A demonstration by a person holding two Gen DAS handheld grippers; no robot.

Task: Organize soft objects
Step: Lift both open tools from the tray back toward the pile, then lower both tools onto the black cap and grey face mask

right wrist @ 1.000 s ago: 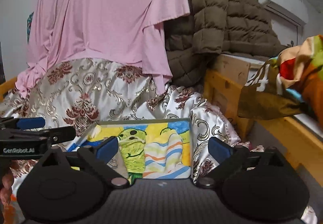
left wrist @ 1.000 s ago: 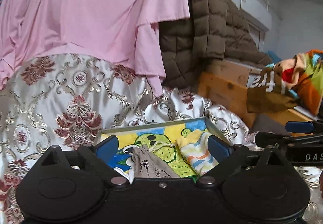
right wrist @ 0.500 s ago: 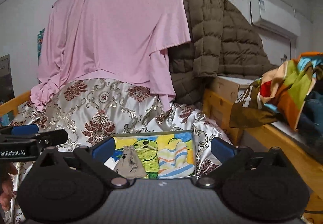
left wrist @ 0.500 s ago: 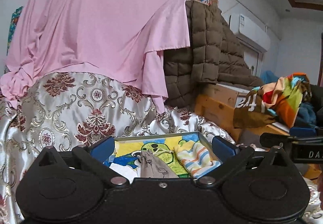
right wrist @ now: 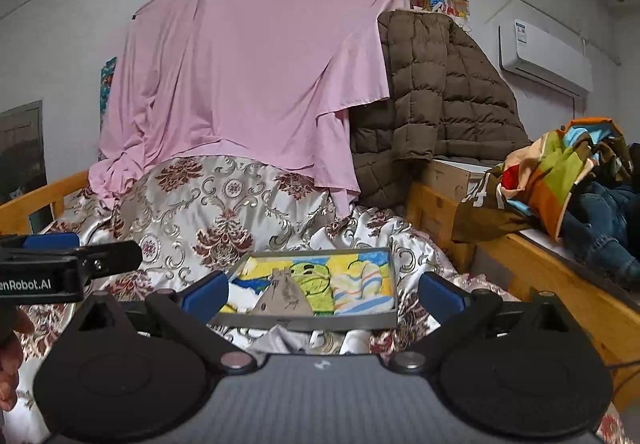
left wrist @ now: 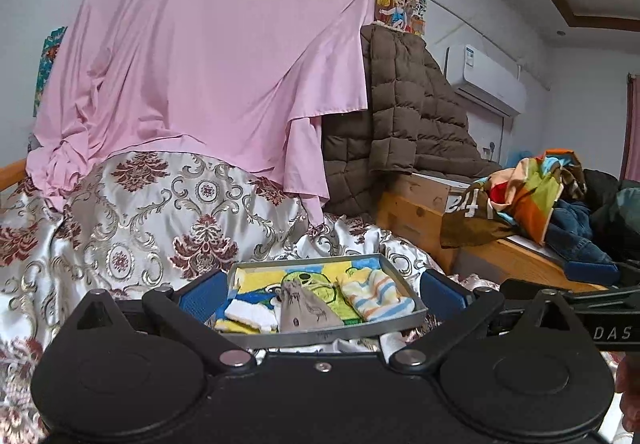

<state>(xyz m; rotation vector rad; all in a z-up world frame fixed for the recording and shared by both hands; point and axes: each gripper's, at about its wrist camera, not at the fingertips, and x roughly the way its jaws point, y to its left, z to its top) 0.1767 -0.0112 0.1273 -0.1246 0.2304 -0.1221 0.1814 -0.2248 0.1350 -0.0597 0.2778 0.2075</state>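
Hovering short of the tray (left wrist: 320, 334), both claws released and empty: left gripper (left wrist: 320, 290), its jaws just spread to full width with nothing between them, right gripper (right wrist: 322, 290) likewise wide. Probably between picks or finished. Inside the tray: white folded cloth (left wrist: 250, 314), drawstring pouch (left wrist: 306, 310), striped sock (left wrist: 374, 296). Next, likely reaching over the near rim. Beyond: patterned bedspread (left wrist: 160, 212), pink sheet (left wrist: 208, 72), brown quilted coat (left wrist: 404, 116); nothing blocking.

The left gripper (right wrist: 52, 268) bears "enRobot.AI"; the right gripper (left wrist: 592, 300) shows "DAS"; the brown cloth (left wrist: 472, 212) bears "4".
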